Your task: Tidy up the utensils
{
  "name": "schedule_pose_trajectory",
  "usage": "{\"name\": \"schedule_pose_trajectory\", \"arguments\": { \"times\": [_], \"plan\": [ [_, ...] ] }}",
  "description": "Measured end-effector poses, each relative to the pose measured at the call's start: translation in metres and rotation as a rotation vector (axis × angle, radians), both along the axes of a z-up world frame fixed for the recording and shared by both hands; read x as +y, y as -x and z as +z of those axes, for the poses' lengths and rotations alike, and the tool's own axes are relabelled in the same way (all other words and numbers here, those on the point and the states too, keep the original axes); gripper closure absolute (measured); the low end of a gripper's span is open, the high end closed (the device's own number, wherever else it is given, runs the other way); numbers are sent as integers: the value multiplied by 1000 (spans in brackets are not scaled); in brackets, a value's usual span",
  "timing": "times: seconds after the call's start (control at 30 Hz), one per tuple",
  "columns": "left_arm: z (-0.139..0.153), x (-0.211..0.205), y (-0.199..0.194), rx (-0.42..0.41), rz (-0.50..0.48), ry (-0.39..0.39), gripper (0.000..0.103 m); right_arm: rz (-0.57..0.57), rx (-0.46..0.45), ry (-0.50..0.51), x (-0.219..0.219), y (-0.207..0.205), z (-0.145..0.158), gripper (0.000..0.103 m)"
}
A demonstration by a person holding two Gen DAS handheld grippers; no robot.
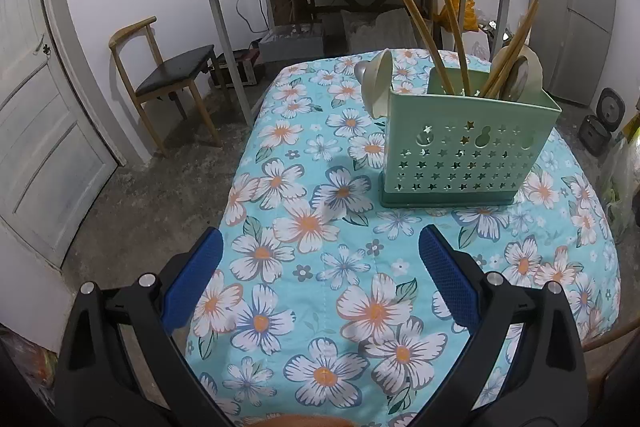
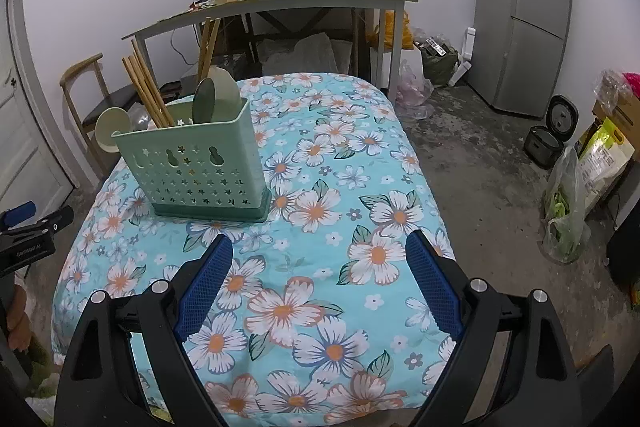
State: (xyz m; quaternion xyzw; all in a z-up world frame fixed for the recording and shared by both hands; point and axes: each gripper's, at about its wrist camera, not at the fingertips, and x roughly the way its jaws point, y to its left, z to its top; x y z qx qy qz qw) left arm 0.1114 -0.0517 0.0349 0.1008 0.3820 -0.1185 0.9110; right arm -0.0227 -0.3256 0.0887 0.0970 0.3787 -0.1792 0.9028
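Both tongs are hanging wide open with nothing between them: the left tongs (image 1: 320, 277) and the right tongs (image 2: 319, 277) are each hovering over the flowery blue tablecloth (image 1: 304, 227), blue pads spread apart and not touching a thing. Sitting upright on the counter is the mint-green utensil holder (image 1: 464, 151), the one with star cutouts, up ahead of both tongs and well clear of them. It's looking pretty full, with wooden chopsticks (image 1: 424, 39) poking up at angles out of it and pale spoons (image 1: 380, 79) leaning over its rim; can't really tell which compartment each is in. From the right wrist view the left tongs are showing at the left edge, beside the counter. Room-wise, a cluttered desk (image 2: 280, 7) is standing against the white wall behind, loaded with bottles and jars, a wooden chair (image 1: 168, 79) is sitting by the door, a grey fridge (image 2: 524, 11) is in the corner, and a rice cooker (image 2: 548, 139) plus some bags are lying on the bare concrete floor.
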Motion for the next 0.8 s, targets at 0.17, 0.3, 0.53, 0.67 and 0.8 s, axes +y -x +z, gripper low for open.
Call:
{"name": "schedule_pose_trajectory", "arguments": {
  "times": [0.17,0.3,0.53,0.67,0.8],
  "plan": [
    [0,0,-1,-4,0,-1,8,7,-6,6,3,-1,3,17],
    [0,-1,0,-5,-1,-2,8,7,-10,8,3,-1,4,17],
    [0,-1,1,-6,-4,-1,8,8,-11,10,3,0,5,17],
    [0,-1,1,-5,-3,-2,8,6,-15,10,3,0,6,17],
    [0,-1,0,-6,-3,-2,8,7,-16,10,3,0,6,17]
  ]
}}
